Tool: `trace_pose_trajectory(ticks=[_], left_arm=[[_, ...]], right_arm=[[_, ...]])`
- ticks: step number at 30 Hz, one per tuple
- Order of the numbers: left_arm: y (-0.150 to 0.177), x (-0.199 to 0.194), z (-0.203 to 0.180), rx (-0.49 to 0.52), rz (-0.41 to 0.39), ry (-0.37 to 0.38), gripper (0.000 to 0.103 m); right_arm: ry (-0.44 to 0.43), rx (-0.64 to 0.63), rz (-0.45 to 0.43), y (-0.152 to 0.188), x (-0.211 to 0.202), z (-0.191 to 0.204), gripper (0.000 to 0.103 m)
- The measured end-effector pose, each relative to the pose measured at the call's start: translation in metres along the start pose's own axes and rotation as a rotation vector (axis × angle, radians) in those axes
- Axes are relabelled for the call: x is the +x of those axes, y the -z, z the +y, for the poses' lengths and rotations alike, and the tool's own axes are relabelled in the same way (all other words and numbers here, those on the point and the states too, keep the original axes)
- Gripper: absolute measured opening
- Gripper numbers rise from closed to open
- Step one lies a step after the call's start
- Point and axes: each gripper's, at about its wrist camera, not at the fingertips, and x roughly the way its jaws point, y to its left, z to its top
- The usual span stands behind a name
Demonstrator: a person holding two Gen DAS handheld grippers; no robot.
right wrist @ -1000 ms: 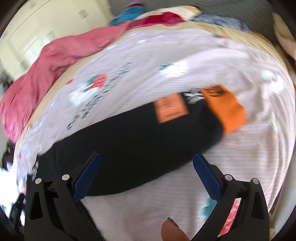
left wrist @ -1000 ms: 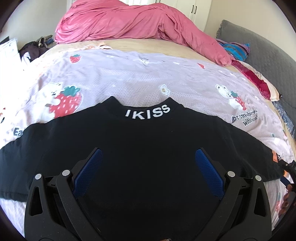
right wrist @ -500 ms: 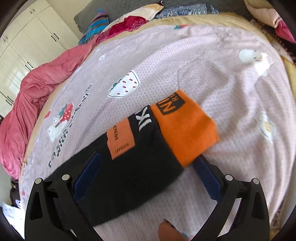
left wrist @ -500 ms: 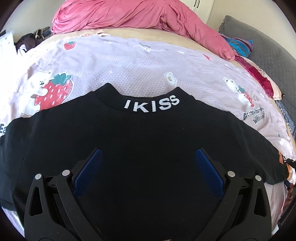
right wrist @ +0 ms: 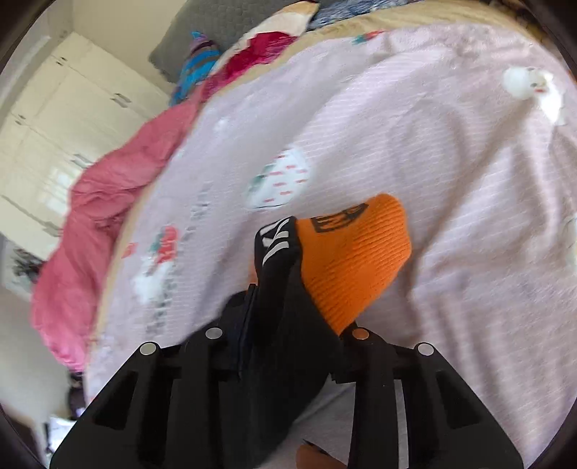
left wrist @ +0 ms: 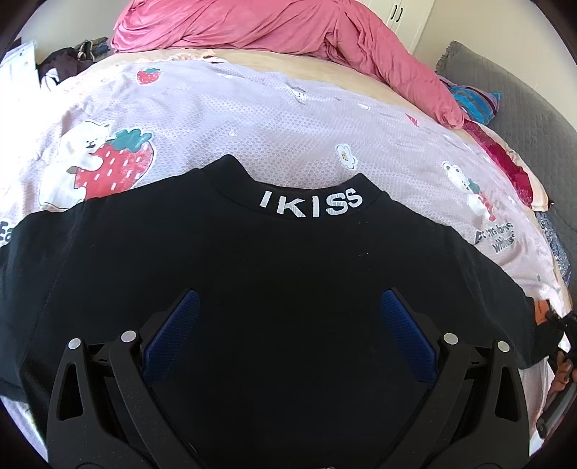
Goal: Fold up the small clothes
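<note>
A: What is the right gripper (right wrist: 285, 310) doing?

B: Its jaws have just been closing, and they now pinch the sleeve (right wrist: 288, 288) of the black sweatshirt (left wrist: 288, 288). The dark cloth is bunched between them, and the orange ribbed cuff (right wrist: 353, 259) sticks out ahead of the tips, a little to their right.

A: And the left gripper (left wrist: 286, 324)?

B: Spread wide, with nothing between its blue pads (left wrist: 173, 332). It sits over the back of the sweatshirt, which fills the space below and ahead of it.

A: How does the garment lie?

B: Flat on the lilac bedspread (left wrist: 252, 119), the one printed with strawberries and bears. Its collar, lettered IKISS (left wrist: 310, 204), is straight ahead of the left tool. The body spreads out to both sides of the jaws, and at the far right edge a bit of orange shows beside another dark tool.

A: Anything else around?

B: A pink duvet (left wrist: 288, 32) is heaped well beyond the collar. In the right wrist view it runs along the left side, with a white wardrobe (right wrist: 65, 119) behind it.
</note>
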Motion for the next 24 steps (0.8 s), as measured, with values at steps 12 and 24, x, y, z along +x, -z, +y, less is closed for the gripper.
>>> trace_pose_trajectory(ticks=[12,24], left_arm=[[-0.003,-0.043,0.006,-0.038,-0.037,0.083,0.095],[0.003,-0.074,0.043,-0.104,-0.032,0.132,0.095]], right_arm=[[-0.258,-0.259,-0.034,0.036,-0.036,0.093,0.026],[-0.389,-0.599,0.022,0.117,-0.053,0.190,0.026]])
